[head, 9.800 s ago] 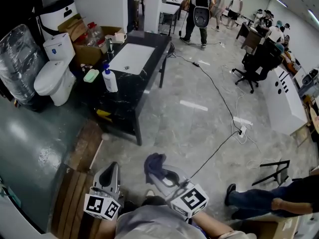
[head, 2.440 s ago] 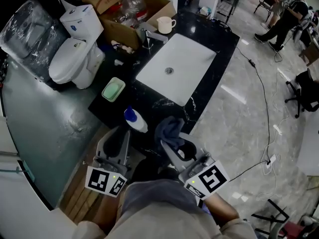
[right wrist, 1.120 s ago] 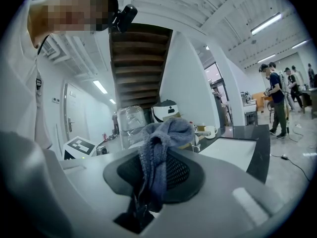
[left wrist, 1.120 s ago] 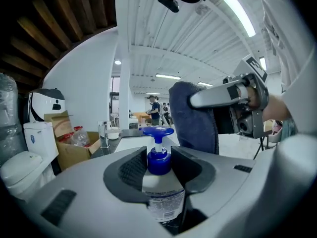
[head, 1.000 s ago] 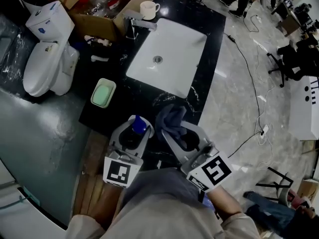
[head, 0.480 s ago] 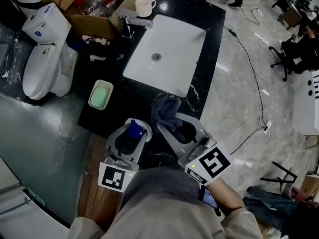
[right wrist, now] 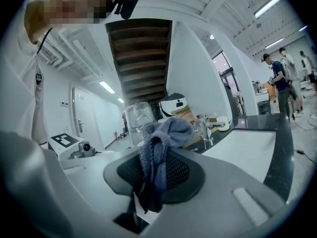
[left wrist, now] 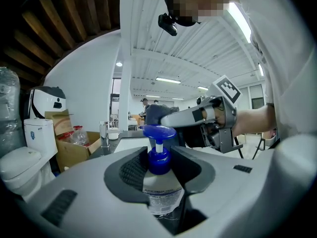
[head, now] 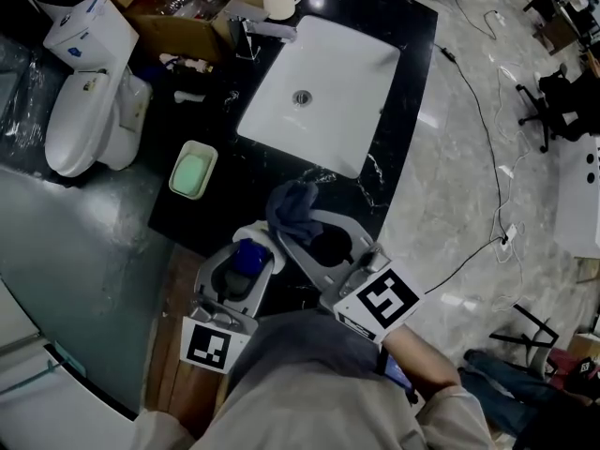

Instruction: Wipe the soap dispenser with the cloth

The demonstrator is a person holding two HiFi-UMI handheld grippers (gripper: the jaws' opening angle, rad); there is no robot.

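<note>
The soap dispenser (head: 253, 235), a white bottle with a blue pump, stands between the jaws of my left gripper (head: 242, 262) at the near edge of the black counter. In the left gripper view the bottle (left wrist: 158, 192) fills the gap and the pads press on its shoulders. My right gripper (head: 298, 231) is shut on a bunched blue-grey cloth (head: 289, 206), which sits just right of and above the pump. In the right gripper view the cloth (right wrist: 158, 143) hangs out from between the pads. From the left gripper view, the cloth (left wrist: 152, 114) is right behind the pump head.
A white sink basin (head: 323, 78) is set in the black counter (head: 225, 190), with a faucet (head: 262, 28) and a mug (head: 279, 0) behind it. A green soap dish (head: 192, 172) lies to the left. A toilet (head: 89, 111) and a cardboard box (head: 187, 26) stand further left.
My right gripper has brought the cloth left and a little down, closer to the dispenser's pump. The left gripper has kept its hold on the dispenser without moving.
</note>
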